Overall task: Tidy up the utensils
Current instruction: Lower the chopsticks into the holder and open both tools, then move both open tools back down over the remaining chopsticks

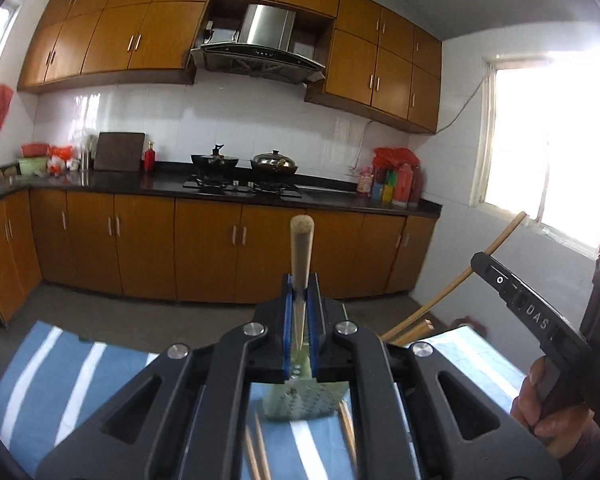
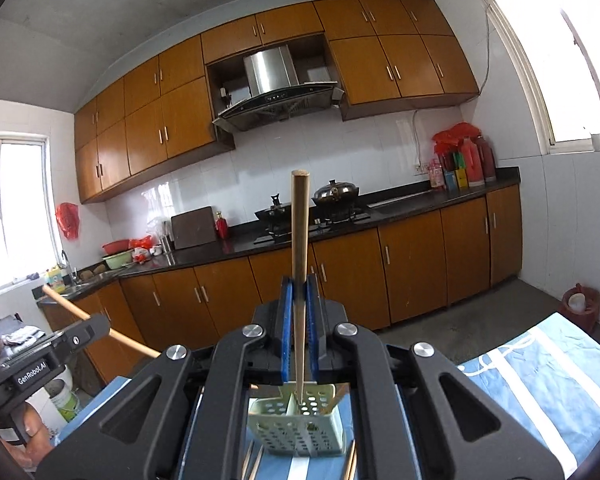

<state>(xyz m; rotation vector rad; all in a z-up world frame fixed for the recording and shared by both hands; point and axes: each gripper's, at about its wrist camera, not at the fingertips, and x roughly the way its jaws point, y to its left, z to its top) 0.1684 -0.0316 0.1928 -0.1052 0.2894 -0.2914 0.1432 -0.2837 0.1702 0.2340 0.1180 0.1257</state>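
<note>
My left gripper is shut on a wooden chopstick that stands upright between the blue pads, its thin tip pointing down. Beneath it, a pale green perforated basket rests on a blue-and-white striped cloth. My right gripper is likewise shut on an upright chopstick, whose tip hangs over the basket. Each gripper shows in the other's view: the right gripper at the right, the left gripper at the left. Loose chopsticks lie on the cloth beside the basket.
A dark counter with a gas stove, a wok and a lidded pot runs along the far wall over brown cabinets. A red bin stands on the floor at the right. A white bucket sits low on the left.
</note>
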